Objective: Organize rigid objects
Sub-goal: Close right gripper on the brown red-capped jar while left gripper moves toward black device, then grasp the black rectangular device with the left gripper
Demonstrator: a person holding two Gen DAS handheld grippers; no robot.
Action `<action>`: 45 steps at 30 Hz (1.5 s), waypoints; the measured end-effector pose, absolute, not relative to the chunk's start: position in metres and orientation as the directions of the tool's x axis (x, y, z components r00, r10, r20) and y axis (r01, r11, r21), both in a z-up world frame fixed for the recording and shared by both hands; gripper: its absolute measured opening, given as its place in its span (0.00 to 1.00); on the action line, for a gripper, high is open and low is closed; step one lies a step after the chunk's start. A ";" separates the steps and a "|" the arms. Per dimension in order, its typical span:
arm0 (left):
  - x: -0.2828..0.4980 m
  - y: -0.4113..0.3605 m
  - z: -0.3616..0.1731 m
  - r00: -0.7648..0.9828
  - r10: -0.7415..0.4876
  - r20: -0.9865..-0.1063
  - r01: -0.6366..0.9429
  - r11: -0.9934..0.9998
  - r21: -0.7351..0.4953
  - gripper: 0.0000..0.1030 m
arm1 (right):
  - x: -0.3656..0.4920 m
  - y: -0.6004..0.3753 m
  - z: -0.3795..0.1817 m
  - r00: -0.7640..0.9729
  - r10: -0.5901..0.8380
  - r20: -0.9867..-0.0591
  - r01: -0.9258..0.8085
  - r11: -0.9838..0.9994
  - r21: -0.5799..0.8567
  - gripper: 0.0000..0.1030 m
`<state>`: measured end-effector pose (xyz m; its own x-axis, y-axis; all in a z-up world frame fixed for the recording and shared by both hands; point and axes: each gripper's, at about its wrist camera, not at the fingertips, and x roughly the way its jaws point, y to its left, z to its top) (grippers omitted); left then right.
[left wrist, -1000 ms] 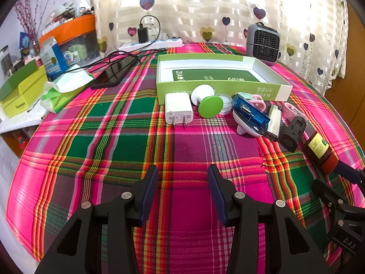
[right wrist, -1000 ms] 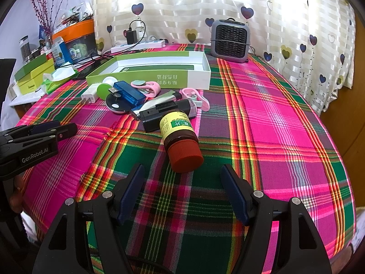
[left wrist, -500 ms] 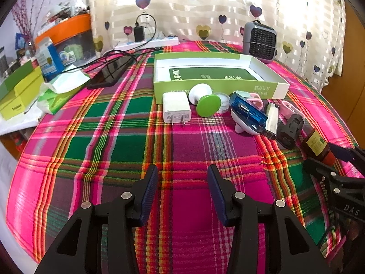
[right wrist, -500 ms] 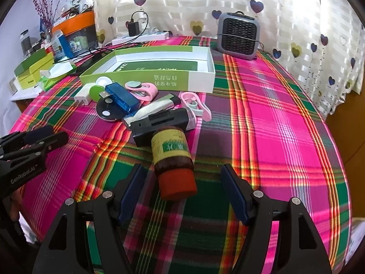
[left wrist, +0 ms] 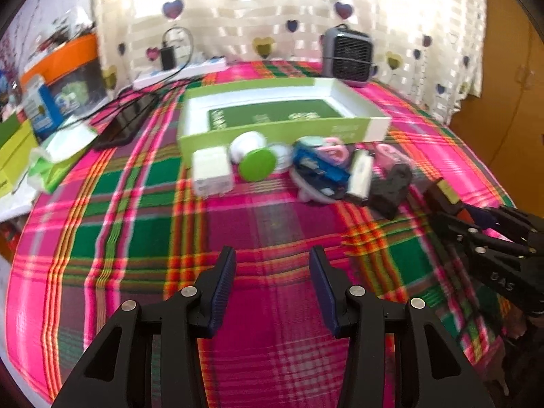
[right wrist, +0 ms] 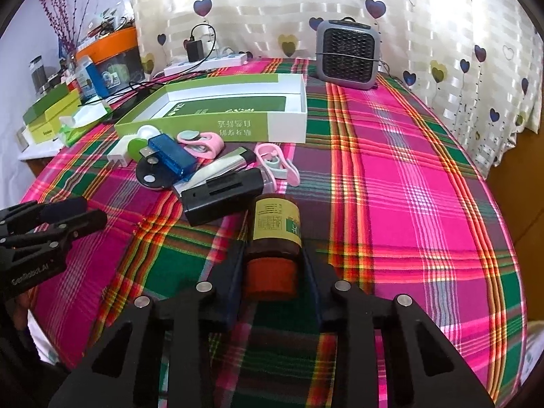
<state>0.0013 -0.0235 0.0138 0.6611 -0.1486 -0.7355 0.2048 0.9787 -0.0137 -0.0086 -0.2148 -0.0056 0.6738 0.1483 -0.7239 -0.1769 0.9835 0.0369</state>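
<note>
Right gripper (right wrist: 272, 265) bottom centre of the right wrist view, jaws closing with the brown bottle (right wrist: 273, 238) between them; blue pads sit against both sides of the bottle's lower body and red cap. Bottle lies on its side, long axis running straight up the frame, cap end toward the camera, base pointing away toward the clutter. Bottle is smooth dark amber, cylindrical, with a yellow-green paper label wrapped around the far half; cap is matte red-orange, round.

Just past the bottle's base, up-left: black plastic block (right wrist: 222, 195), boxy with a slot, touching or nearly touching the bottle. Beyond it a silver-white flat stick (right wrist: 217, 168), blue translucent USB device (right wrist: 171, 156) on a round black disc (right wrist: 151, 175), two pink plastic clips (right wrist: 204, 142), white charger cube (right wrist: 117, 156), green round lid (right wrist: 137, 146). Behind those, the open green-and-white cardboard box (right wrist: 289, 125), shallow, rectangular. Grey grille fan heater (right wrist: 346, 56) upper centre. All on a pink-green plaid tablecloth (right wrist: 408, 187), woven, slightly rumpled.

Left gripper (left wrist: 272, 282) bottom centre of the left wrist view, jaws apart, nothing between them, only cloth underneath. That view is blurred. The bottle shows at the right edge there, mostly hidden by the right gripper.
</note>
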 end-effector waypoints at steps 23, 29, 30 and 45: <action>0.035 -0.117 0.027 0.501 -0.463 -0.731 0.605 0.791 -0.086 0.42 | -0.016 -0.265 -0.005 0.687 0.096 -0.720 -0.068 0.995 0.068 0.32; 0.049 -0.126 0.025 0.521 -0.448 -0.727 0.617 0.786 -0.042 0.42 | -0.016 -0.268 -0.005 0.687 0.092 -0.720 -0.057 0.996 0.072 0.32; 0.051 -0.127 0.024 0.513 -0.448 -0.732 0.622 0.782 -0.043 0.42 | -0.016 -0.268 -0.005 0.687 0.091 -0.721 -0.057 0.996 0.072 0.32; 0.061 -0.133 0.014 0.482 -0.424 -0.767 0.591 0.803 -0.072 0.42 | -0.014 -0.269 -0.006 0.685 0.095 -0.722 -0.062 0.995 0.072 0.32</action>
